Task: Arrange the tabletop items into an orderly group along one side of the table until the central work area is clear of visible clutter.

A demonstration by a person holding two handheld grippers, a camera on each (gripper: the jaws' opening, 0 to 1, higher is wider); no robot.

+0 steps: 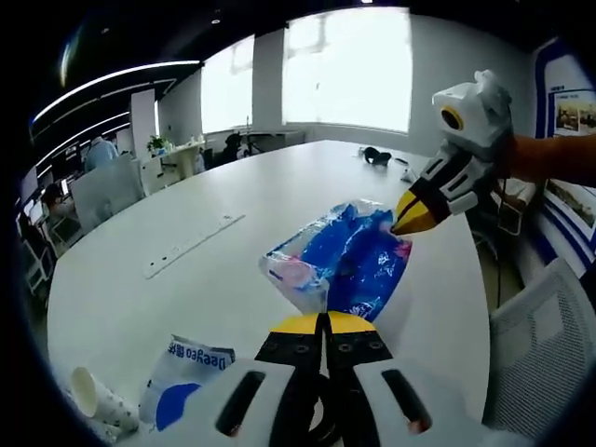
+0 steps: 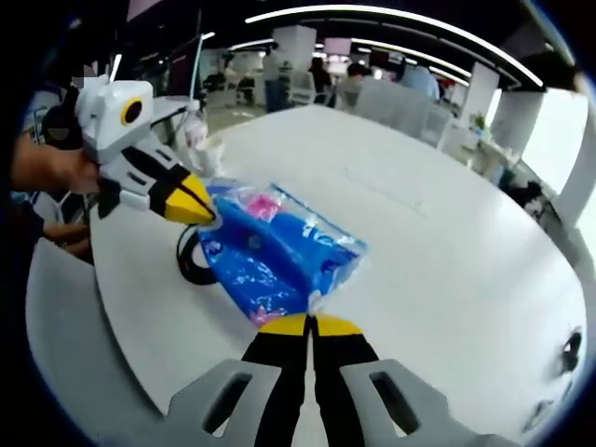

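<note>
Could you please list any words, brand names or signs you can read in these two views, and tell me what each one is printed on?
"Deegeo": blue lettering on the white packet at the near table edge, followed by characters too blurred to read.
Blue plastic package: printed patterns, no legible words in either view.
Wall posters: too small and blurred to read.
Paper cup: markings unreadable.

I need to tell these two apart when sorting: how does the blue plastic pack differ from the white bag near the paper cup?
The blue pack lies mid-table, mostly blue with pink patches in glossy clear wrap; the white bag sits at the near edge beside the paper cup, white with blue lettering and a blue spot. Both grippers meet at the pack, left gripper and right gripper at opposite ends; neither touches the bag. Both are soft packaging.
</note>
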